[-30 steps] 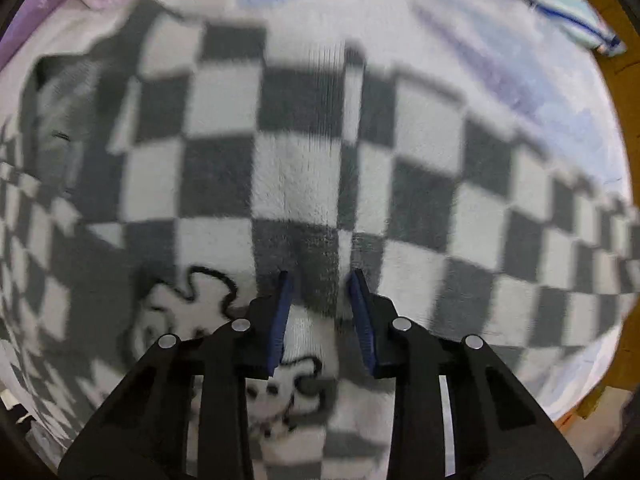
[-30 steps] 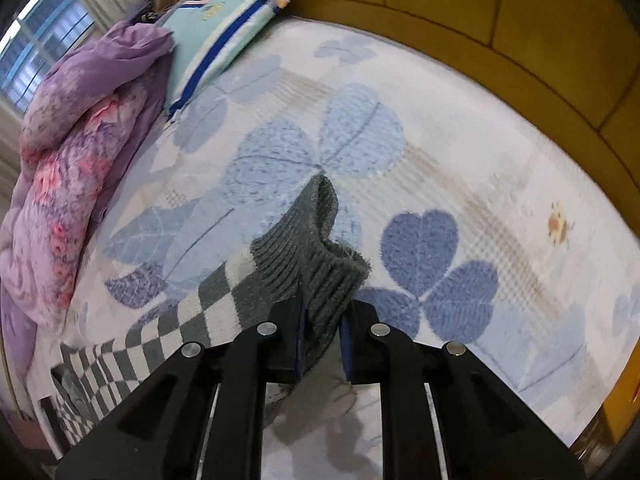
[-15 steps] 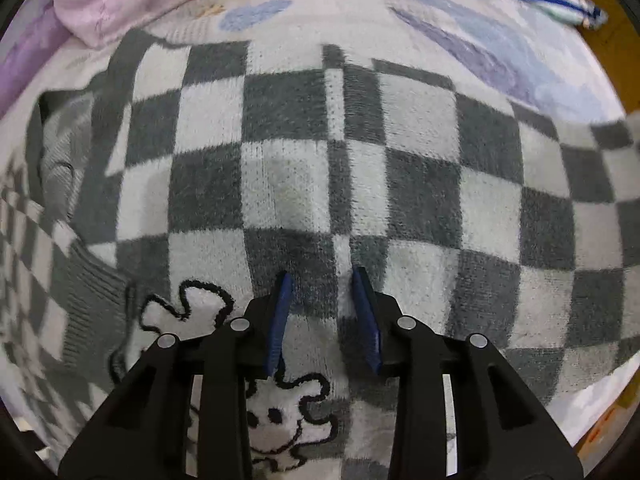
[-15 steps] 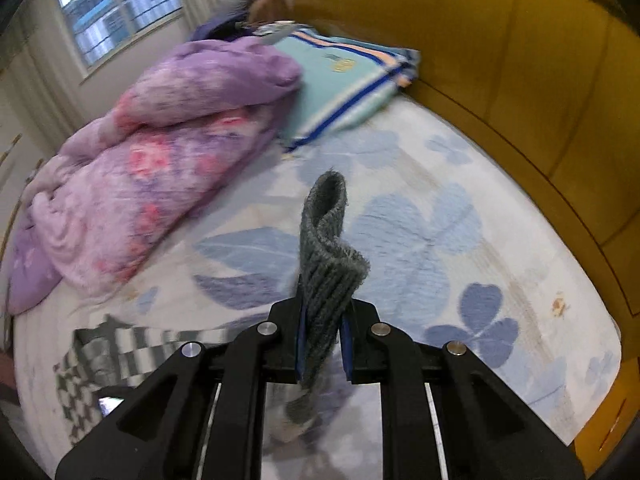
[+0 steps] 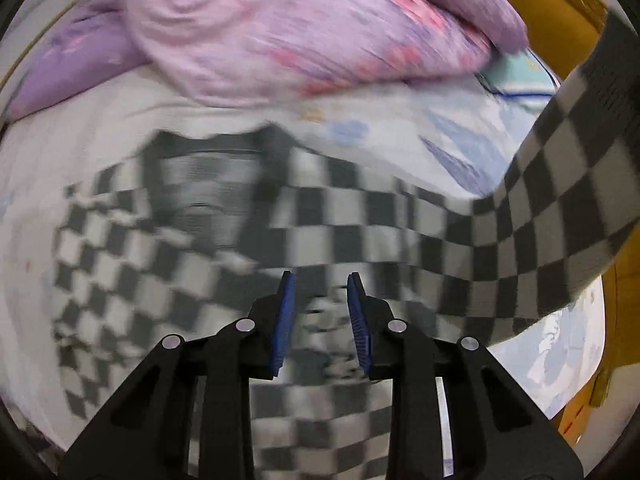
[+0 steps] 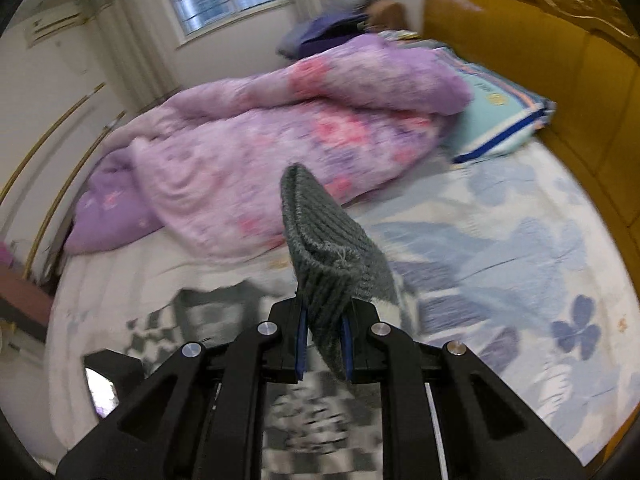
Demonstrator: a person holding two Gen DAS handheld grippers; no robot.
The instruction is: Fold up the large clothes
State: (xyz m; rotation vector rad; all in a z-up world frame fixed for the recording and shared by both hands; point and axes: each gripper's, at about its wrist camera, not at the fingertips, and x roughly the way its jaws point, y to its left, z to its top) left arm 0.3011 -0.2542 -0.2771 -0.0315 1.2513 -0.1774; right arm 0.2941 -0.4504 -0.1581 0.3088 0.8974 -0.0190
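Observation:
A grey-and-white checkered sweater [image 5: 360, 220] lies spread on the bed, its dark collar [image 5: 208, 160] toward the quilt. My left gripper [image 5: 320, 312] is open and empty just above the sweater's body. One sleeve [image 5: 560, 200] rises from the bed up to the right. My right gripper [image 6: 323, 344] is shut on that sleeve's grey ribbed cuff [image 6: 320, 248] and holds it in the air over the sweater [image 6: 312, 420].
A purple-pink quilt [image 6: 280, 132] is bunched along the far side of the bed. A teal pillow [image 6: 500, 120] lies by the yellow wooden headboard [image 6: 560, 40]. The floral bedsheet [image 6: 520, 260] is bare to the right.
My right gripper has lifted the cuff high and swung it over the sweater. My left gripper has pulled up and back, so the collar and quilt now show.

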